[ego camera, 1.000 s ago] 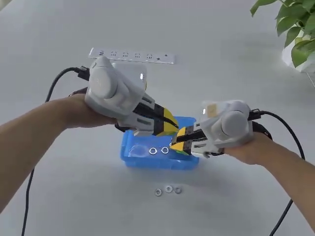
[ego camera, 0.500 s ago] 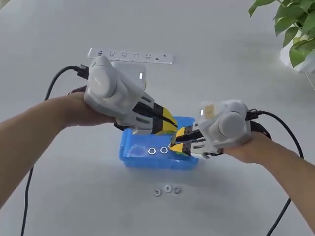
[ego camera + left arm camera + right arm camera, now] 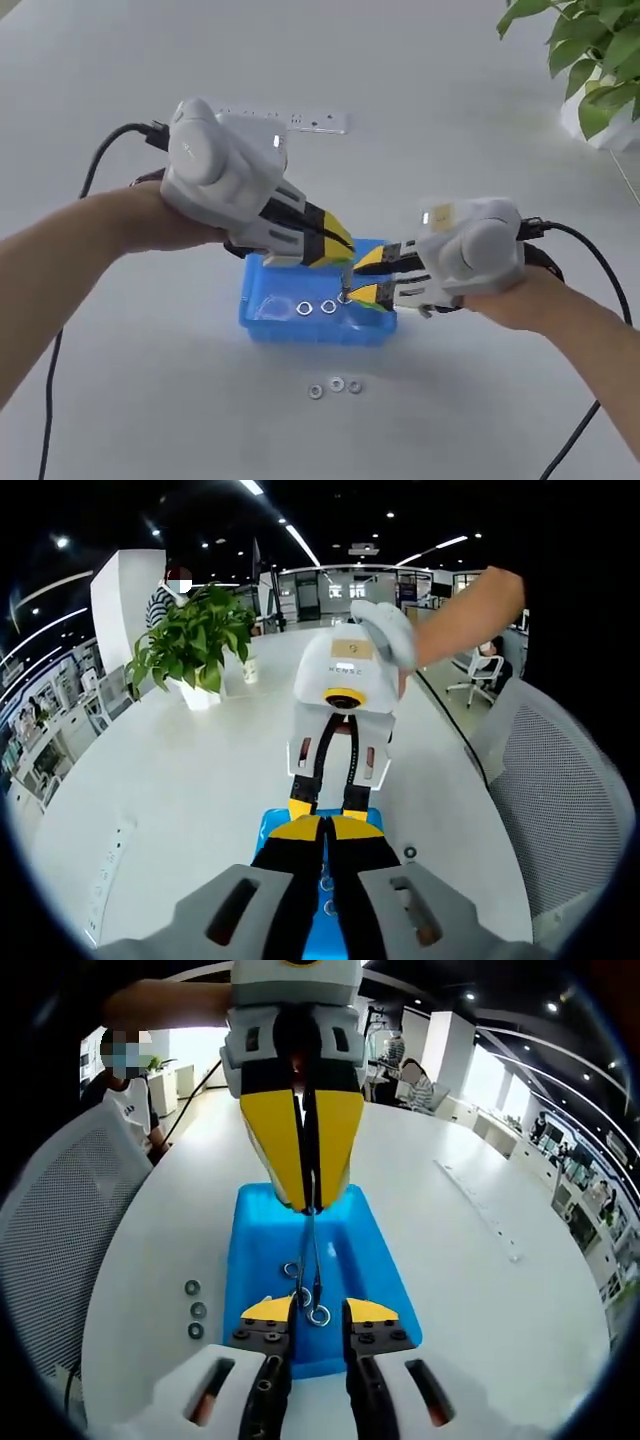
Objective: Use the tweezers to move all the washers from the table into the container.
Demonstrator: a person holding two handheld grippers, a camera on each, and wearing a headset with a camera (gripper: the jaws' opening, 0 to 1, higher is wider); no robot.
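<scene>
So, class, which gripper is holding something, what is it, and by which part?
The left gripper holds the tweezers by their upper end, pinched between its yellow fingers, tips over the blue container. The right gripper has its fingers apart and holds nothing.

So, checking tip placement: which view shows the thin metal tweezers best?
The right gripper view: thin metal tweezers hang from the left hand-held gripper, tips at a metal washer in the blue plastic container. The head view catches a sliver; the left gripper view's own jaws cover them.
</scene>
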